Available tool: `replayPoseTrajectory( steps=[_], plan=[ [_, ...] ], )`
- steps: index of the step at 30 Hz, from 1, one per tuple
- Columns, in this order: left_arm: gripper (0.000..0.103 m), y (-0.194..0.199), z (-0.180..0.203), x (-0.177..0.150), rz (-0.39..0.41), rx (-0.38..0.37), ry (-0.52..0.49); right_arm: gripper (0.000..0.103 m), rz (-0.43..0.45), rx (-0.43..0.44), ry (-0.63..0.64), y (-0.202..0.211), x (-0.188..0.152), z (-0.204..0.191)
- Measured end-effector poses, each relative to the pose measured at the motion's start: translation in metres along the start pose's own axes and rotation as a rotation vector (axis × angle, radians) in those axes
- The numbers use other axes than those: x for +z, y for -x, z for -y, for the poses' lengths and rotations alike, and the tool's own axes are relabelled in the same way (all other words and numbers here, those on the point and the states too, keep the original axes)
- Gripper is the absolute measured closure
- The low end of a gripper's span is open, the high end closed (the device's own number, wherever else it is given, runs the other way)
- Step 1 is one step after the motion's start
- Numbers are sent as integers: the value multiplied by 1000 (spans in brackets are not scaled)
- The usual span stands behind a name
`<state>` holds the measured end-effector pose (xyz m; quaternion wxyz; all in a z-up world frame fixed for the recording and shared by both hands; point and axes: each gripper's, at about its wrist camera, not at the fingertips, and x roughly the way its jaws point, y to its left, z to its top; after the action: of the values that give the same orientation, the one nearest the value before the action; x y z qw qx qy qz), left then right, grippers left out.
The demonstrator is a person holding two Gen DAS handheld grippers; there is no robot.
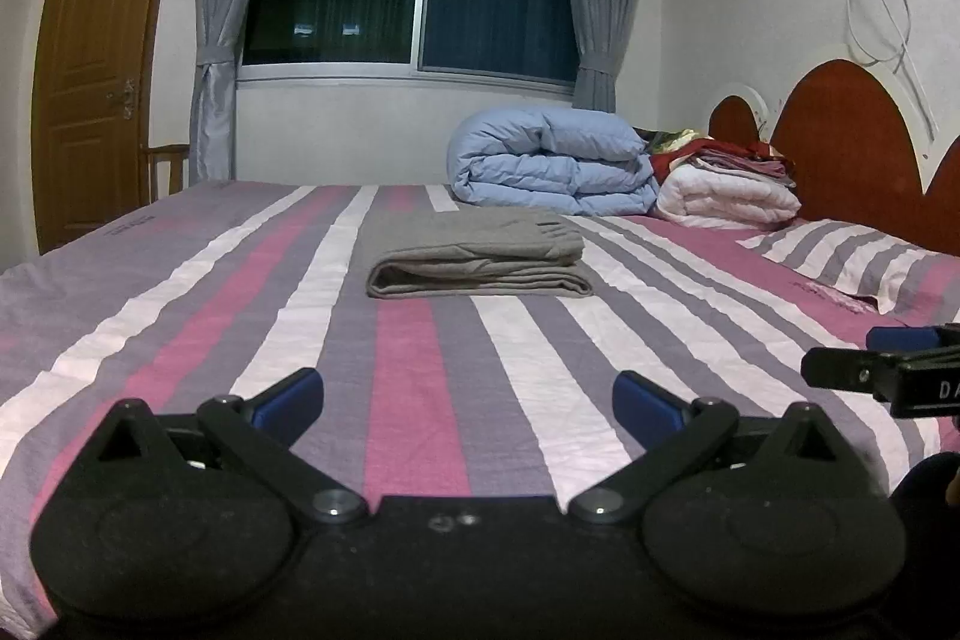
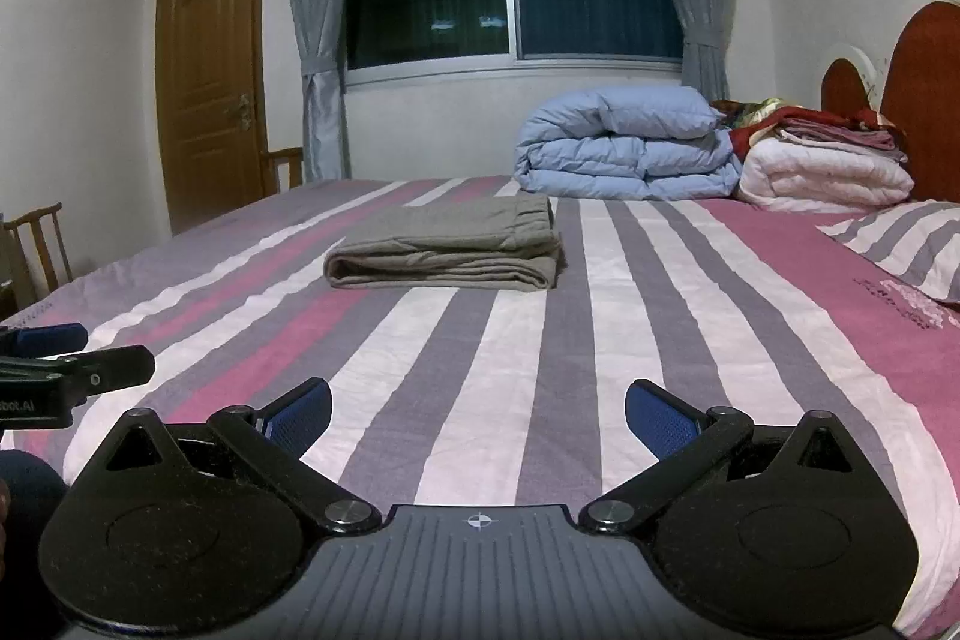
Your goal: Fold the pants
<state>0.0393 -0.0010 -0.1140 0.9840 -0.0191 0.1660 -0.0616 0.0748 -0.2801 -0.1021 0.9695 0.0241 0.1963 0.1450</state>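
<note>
Grey pants (image 1: pixel 477 253) lie folded in a neat rectangle on the striped bed (image 1: pixel 198 316), well ahead of both grippers. In the right wrist view the same pants (image 2: pixel 447 250) sit left of centre on the bed (image 2: pixel 720 316). My left gripper (image 1: pixel 468 403) is open over the near part of the bed, with nothing between its blue pads. My right gripper (image 2: pixel 478 415) is open too and holds nothing. Each gripper shows at the edge of the other's view: the right gripper (image 1: pixel 888 361) at the right, the left gripper (image 2: pixel 66 358) at the left.
A folded light blue duvet (image 1: pixel 552 169) and a white quilt (image 1: pixel 726 199) with folded clothes on top lie at the bed's far end by the red headboard (image 1: pixel 846 148). A striped pillow (image 1: pixel 852 253) lies at the right. Wooden chairs (image 2: pixel 42 244) and a door (image 2: pixel 207 82) stand at the left.
</note>
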Motion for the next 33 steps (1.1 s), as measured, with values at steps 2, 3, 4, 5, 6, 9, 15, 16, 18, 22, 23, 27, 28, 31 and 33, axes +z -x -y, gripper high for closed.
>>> replayPoseTrajectory(
  steps=[2,3,4,5,6,9,15,16,18,22,23,27,28,31,33],
  plan=[
    [6,0,0,0,0,-2,1,0,0,2,-1,0,0,0],
    [6,0,0,0,-1,-3,1,0,-1,1,0,0,0,0],
    [6,0,0,0,-2,-2,1,0,-1,0,1,0,0,0],
    [6,0,0,0,-1,-1,1,0,-1,2,0,0,0,0],
    [6,0,-1,0,-1,-2,2,0,-2,1,1,0,0,0],
    [6,0,0,0,-1,-3,0,0,-1,0,0,0,0,-1],
    [6,0,0,0,2,-1,0,0,0,1,0,0,0,-1],
    [6,-1,-1,0,-1,-4,1,0,-1,1,0,0,0,-1],
    [6,0,0,0,1,-1,-1,0,0,0,0,0,0,0],
    [6,-1,-1,0,0,-7,2,0,0,0,0,0,0,-1],
    [6,-1,-2,0,0,-12,4,0,0,0,0,0,0,-1],
    [6,-1,-3,0,0,-15,3,0,-1,0,2,0,-1,-1],
    [6,-1,-3,1,0,-16,1,0,-1,0,2,0,-1,-2],
    [6,-1,-4,2,-2,-21,-5,0,-1,0,1,0,-1,-1],
    [6,0,-5,4,7,-18,-15,0,-1,0,1,0,-1,-1]
  ],
)
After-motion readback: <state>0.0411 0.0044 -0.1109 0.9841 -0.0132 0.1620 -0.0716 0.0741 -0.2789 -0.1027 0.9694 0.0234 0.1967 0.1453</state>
